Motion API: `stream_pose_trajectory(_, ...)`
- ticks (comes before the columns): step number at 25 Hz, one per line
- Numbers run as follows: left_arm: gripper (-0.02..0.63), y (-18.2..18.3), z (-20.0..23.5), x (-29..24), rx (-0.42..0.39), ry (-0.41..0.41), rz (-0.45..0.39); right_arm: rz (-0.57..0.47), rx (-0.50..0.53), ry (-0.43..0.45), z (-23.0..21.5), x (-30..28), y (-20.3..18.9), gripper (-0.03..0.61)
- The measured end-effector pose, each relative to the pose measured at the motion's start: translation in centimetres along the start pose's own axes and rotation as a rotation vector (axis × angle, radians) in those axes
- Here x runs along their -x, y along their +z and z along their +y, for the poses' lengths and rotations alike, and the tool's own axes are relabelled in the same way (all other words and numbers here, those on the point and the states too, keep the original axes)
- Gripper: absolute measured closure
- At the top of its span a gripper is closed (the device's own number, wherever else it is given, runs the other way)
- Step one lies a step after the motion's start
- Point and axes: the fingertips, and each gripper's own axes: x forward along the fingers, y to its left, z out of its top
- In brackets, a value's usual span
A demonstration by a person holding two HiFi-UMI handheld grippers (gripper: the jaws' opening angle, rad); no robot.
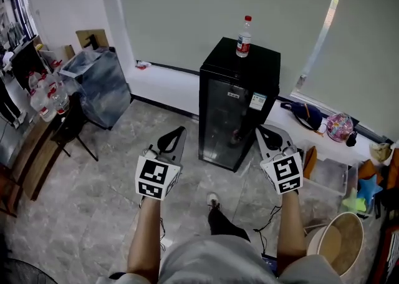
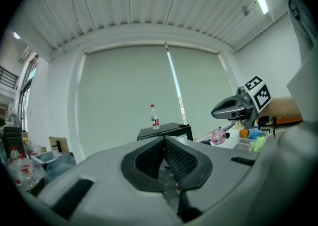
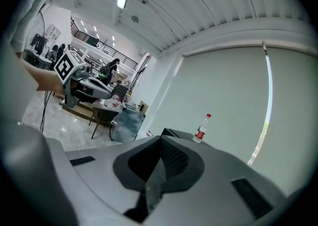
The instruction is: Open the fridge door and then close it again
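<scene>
A small black fridge (image 1: 237, 105) with a glass door stands against the wall ahead, its door closed. A water bottle (image 1: 244, 37) with a red cap stands on its top; the same bottle (image 2: 154, 117) shows in the left gripper view and as a bottle (image 3: 201, 129) in the right gripper view. My left gripper (image 1: 177, 133) is held in the air to the left of the fridge, shut, with nothing in it. My right gripper (image 1: 262, 132) hangs in front of the fridge's right side, also shut and empty. Neither touches the fridge.
A low white ledge (image 1: 171, 83) runs along the wall behind the fridge. A grey bag (image 1: 100, 83) and a dark chair (image 1: 72, 128) stand at the left with several bottles (image 1: 47, 98). Bins and a pail (image 1: 343, 242) crowd the right. The person's shoe (image 1: 212, 200) is on the tiled floor.
</scene>
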Motion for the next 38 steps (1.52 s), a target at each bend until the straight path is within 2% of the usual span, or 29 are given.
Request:
stream_pose_trajectory(7,0.601,2.6,-2.6,2.8,-0.039,-0.017,-0.048,-0.057,0.028,-0.005,1.4,3.0,3.0,0.581)
stream_pose_trajectory(15,0.601,4.1,-3.5,3.9,-0.044,-0.022,-0.070,-0.073,0.034,0.013,2.0,4.4,3.9,0.581)
stream_pose_trajectory(24,0.601,3.9,-3.2,4.3,-0.042,0.001,-0.051,-0.076,0.029,0.022,2.1,4.4,3.7,0.581)
stream_pose_trajectory(38,0.601,2.8,-3.2,3.3,-0.031,-0.007,-0.011,-0.059,0.010,0.031,1.9,4.0,2.5,0.581)
